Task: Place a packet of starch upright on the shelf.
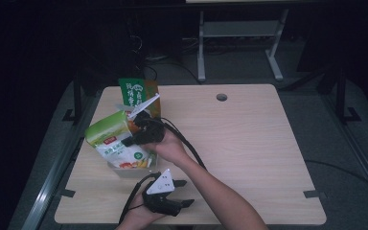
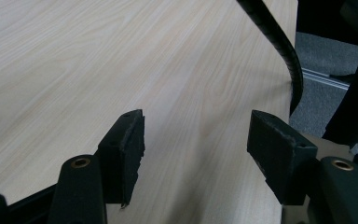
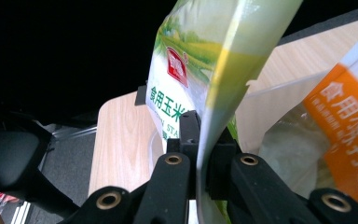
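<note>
The green and white bag (image 1: 109, 136) lies at a slant over the left part of the tabletop (image 1: 249, 139), with its long side running from the upper left down to the lower right in the high view. Its green end points up and to the left, and its white end points down toward a clear box (image 1: 124, 170) that sits on the tabletop. In the right gripper view the bag (image 3: 205, 60) stands up tall between the jaws and leans to the right at the top. The bag is soft and shiny. It is green at one end and white in the middle, with pictures of yellow and orange food near the bottom. It has a small red square mark (image 3: 177, 65) with white writing too small to read, and dark green Chinese words under it that start with 食用玉米. The letters "STA" show lower down. The right gripper (image 1: 141, 130) has its jaws clamped tight on the flat edge of the bag. Just beside it is an orange and white bag (image 3: 340, 135) with white Chinese words on the orange part. Behind them stands a dark green packet (image 1: 135, 94) with pale Chinese writing that I cannot read. The left gripper (image 1: 184, 193) is near the front edge of the tabletop, well apart from the bags. Its jaws are spread wide and there is only bare wood between them.
</note>
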`<state>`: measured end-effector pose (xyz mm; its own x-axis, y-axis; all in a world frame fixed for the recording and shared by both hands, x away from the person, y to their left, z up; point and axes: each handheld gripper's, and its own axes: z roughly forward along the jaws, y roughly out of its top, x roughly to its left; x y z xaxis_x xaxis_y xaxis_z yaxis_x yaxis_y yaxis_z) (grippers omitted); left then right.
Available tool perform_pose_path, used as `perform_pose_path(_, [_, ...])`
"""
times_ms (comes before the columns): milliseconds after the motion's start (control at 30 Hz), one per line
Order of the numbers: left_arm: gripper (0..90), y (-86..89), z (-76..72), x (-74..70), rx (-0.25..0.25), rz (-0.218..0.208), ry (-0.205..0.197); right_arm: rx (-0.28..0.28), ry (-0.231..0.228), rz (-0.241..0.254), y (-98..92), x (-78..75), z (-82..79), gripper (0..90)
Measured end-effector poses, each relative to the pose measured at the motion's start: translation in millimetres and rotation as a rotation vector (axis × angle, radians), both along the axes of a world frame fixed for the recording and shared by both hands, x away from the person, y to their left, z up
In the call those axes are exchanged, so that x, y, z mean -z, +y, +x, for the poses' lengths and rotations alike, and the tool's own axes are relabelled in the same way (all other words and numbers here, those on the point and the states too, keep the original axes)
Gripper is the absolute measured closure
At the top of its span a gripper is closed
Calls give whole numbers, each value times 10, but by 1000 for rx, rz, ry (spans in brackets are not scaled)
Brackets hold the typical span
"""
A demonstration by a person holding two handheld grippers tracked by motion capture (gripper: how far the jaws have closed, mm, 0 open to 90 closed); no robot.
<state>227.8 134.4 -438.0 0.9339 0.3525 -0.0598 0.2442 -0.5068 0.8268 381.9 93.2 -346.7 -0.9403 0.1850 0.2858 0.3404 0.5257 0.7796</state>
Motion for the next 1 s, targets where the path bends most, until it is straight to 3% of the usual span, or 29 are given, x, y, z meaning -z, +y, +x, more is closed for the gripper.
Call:
perform_pose_path(300, [364,-8,1,5,3,3,-3,-4,13,-8,-10,116,12,873])
perform_pose_path(333, [364,-11,1,6,4,3,-3,-13,8,-30,-15,130,14,865])
perform_pose_path(533, [364,-16,1,10,7,9,-1,-2,17,-13,-86,111,18,847])
perform_pose_path(800, [364,-13,11,14,3,10,2,-5,-7,-42,-115,76,-3,832])
perform_pose_path(1000, [360,-3,22,12,-3,9,2,-10,3,-40,-127,89,6,851])
